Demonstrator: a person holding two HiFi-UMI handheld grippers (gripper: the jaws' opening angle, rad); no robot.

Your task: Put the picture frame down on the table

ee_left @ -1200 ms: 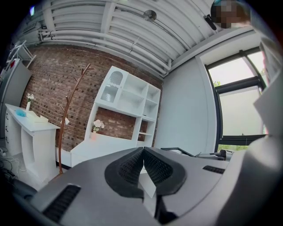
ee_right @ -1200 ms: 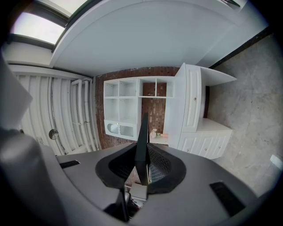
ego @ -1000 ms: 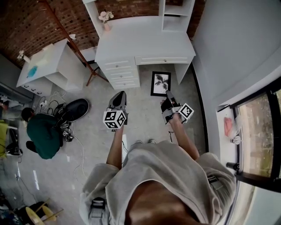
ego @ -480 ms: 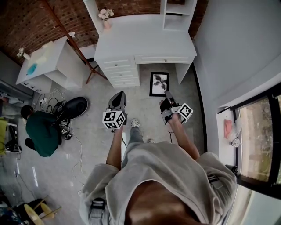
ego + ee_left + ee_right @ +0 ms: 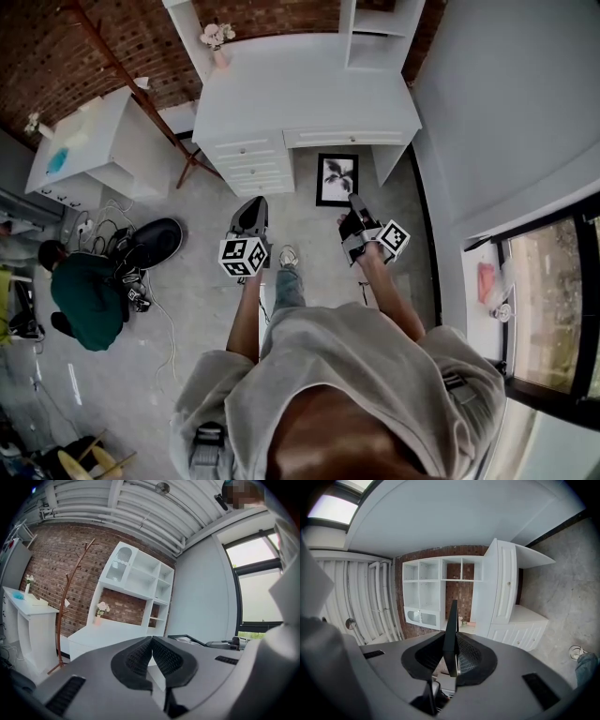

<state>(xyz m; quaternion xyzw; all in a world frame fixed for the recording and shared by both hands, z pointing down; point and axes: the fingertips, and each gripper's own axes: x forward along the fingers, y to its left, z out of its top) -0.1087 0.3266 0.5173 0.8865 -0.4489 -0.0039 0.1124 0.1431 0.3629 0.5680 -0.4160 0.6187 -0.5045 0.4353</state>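
A black picture frame (image 5: 337,178) with a dark plant print hangs in front of me, above the floor below the white desk (image 5: 309,94). My right gripper (image 5: 355,208) is shut on its near edge. In the right gripper view the picture frame (image 5: 451,625) stands edge-on between the ribbed pads (image 5: 466,656). My left gripper (image 5: 251,212) is level with the right one, shut with nothing in it. Its pads (image 5: 136,656) meet in the left gripper view, where the frame (image 5: 186,640) shows to the right. The desk top is bare except for a pink vase of flowers (image 5: 217,42).
A white shelf unit (image 5: 380,33) stands on the desk's right end, drawers (image 5: 255,161) sit under its left. To the left are a white side table (image 5: 84,141), a wooden coat stand (image 5: 122,70), a crouching person in green (image 5: 86,292) and cables (image 5: 164,309). A window (image 5: 548,300) runs along the right wall.
I have stepped towards the desk, so the desk sits lower and nearer in view. A foot now shows between the grippers. Both grippers keep their pose and grip.
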